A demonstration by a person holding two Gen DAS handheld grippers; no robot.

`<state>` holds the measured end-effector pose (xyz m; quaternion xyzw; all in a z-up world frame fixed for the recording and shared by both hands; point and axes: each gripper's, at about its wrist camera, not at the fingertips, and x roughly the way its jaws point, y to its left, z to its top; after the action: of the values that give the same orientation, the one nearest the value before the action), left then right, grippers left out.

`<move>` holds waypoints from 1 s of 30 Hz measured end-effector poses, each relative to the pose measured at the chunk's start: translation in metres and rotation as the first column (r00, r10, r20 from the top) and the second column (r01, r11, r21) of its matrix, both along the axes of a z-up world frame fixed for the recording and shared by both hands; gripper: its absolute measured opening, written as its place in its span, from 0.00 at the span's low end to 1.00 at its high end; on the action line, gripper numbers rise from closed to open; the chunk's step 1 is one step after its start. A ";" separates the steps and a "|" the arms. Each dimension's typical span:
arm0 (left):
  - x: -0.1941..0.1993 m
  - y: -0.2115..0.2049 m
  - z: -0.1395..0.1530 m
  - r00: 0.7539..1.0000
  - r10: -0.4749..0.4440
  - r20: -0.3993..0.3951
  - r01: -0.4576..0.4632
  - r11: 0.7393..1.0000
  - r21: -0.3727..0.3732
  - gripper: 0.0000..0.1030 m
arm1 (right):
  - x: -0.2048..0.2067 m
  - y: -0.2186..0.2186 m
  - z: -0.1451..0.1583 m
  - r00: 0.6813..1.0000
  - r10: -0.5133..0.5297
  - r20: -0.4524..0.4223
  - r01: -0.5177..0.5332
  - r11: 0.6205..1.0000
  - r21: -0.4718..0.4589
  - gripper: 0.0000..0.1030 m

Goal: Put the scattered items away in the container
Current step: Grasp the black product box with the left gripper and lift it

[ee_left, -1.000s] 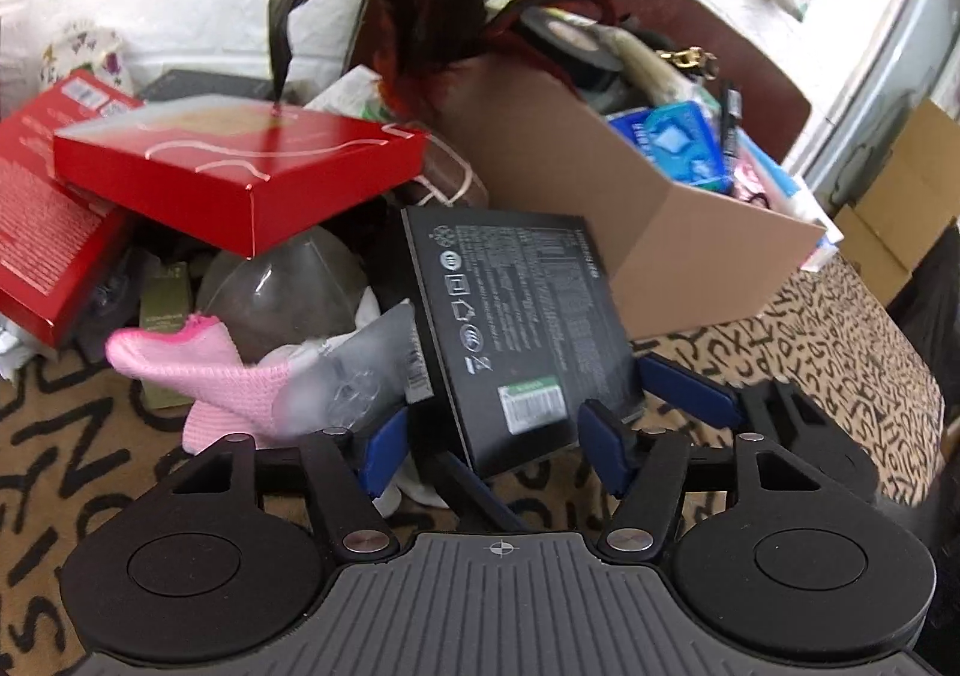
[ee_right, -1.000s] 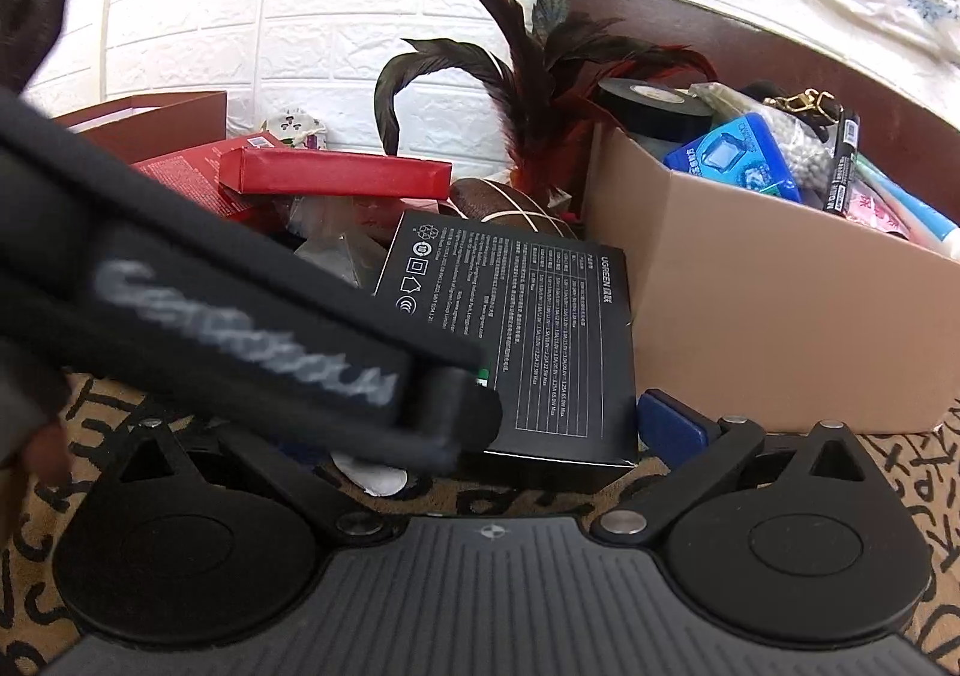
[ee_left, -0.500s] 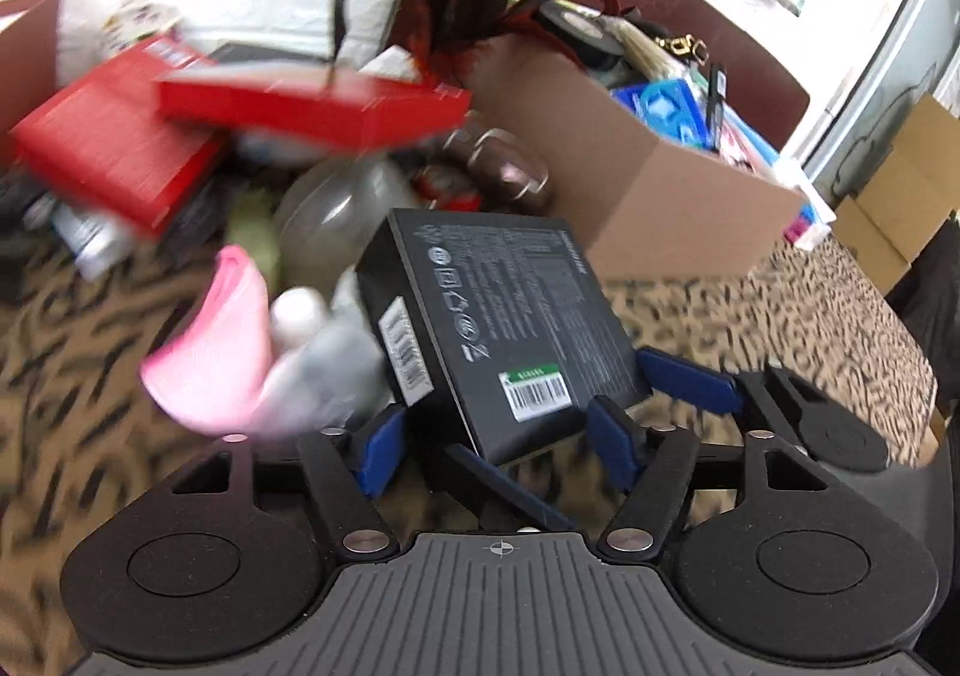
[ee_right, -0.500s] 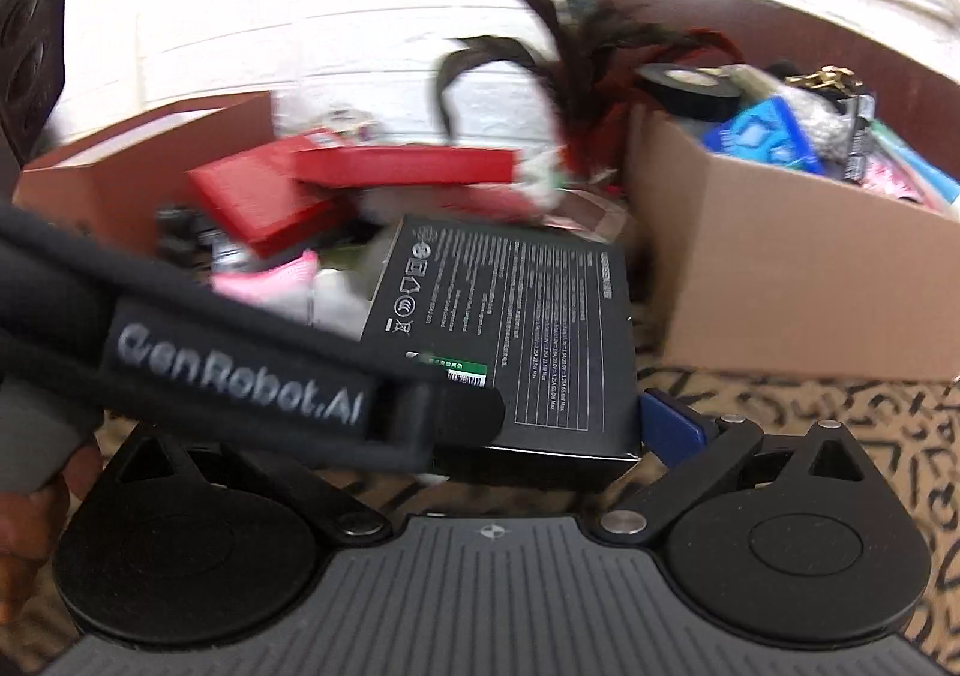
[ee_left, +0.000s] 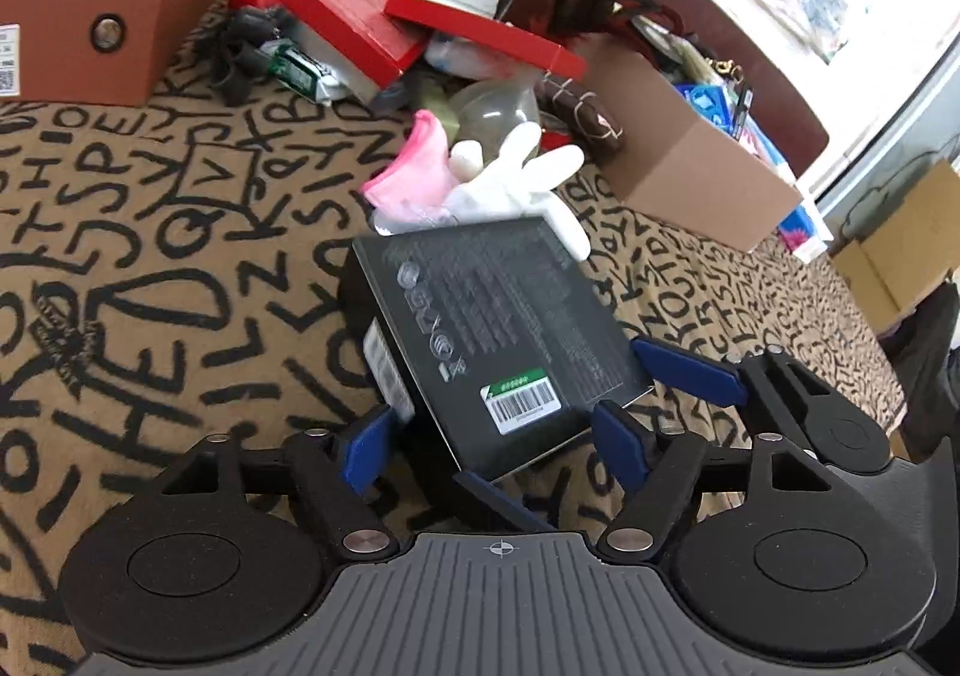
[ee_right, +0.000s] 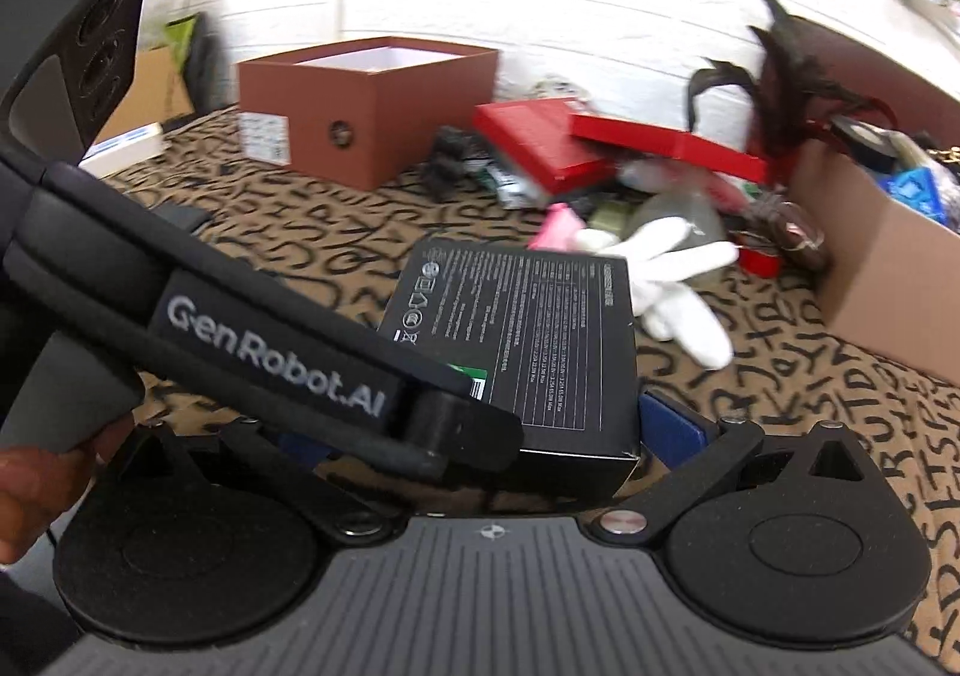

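A flat black box (ee_left: 498,328) with white print and a barcode label is held up between both grippers. My left gripper (ee_left: 495,436) has its blue pads on the box's near corner, shut on it. My right gripper (ee_right: 480,436) grips the box (ee_right: 528,328) from the right; only its right blue pad (ee_right: 669,424) shows, and the left gripper's body (ee_right: 270,352) hides the other. The brown open container (ee_left: 108,4) stands at the far left, also in the right wrist view (ee_right: 372,118).
A white glove (ee_left: 522,178), a pink sock (ee_left: 414,166) and red boxes (ee_left: 360,22) lie in a pile behind. A cardboard box (ee_left: 678,160) full of items stands at right. The cloth (ee_left: 150,256) has black letters.
Both grippers have carried the black box back and left, away from the pile. The brown container has come into view. The glove and sock now lie behind the box.
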<state>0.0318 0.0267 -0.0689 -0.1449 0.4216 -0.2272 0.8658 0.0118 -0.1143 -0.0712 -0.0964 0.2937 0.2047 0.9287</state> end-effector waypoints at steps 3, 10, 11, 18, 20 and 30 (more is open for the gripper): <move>0.000 0.006 0.002 0.999 0.024 0.036 -0.025 0.999 0.030 0.81 | -0.004 -0.003 -0.002 1.000 0.027 -0.013 -0.027 1.000 0.013 1.00; 0.012 0.012 -0.003 1.000 0.021 0.010 -0.021 1.000 0.000 0.84 | -0.008 -0.012 -0.003 0.997 0.070 -0.035 -0.069 0.997 0.029 1.00; 0.013 0.012 -0.004 1.000 0.012 0.005 -0.012 1.000 -0.007 0.84 | -0.008 -0.013 -0.003 0.996 0.075 -0.040 -0.073 0.997 0.033 1.00; 0.016 0.010 -0.007 0.999 -0.041 -0.009 0.041 0.999 -0.013 0.82 | -0.007 -0.012 -0.006 0.996 0.084 -0.035 -0.084 0.996 0.004 1.00; 0.017 0.013 -0.009 0.999 -0.031 -0.023 0.030 0.999 -0.025 0.83 | -0.009 -0.012 -0.006 0.996 0.088 -0.030 -0.088 0.996 -0.003 1.00; 0.016 0.015 -0.008 0.999 -0.031 -0.014 0.030 0.999 -0.025 0.81 | -0.025 -0.031 -0.005 0.995 0.090 -0.042 -0.088 0.995 0.039 1.00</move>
<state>0.0475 0.0418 -0.0773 -0.1508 0.4270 -0.2447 0.8574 -0.0128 -0.1449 -0.0763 -0.0875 0.3055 0.2533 0.9137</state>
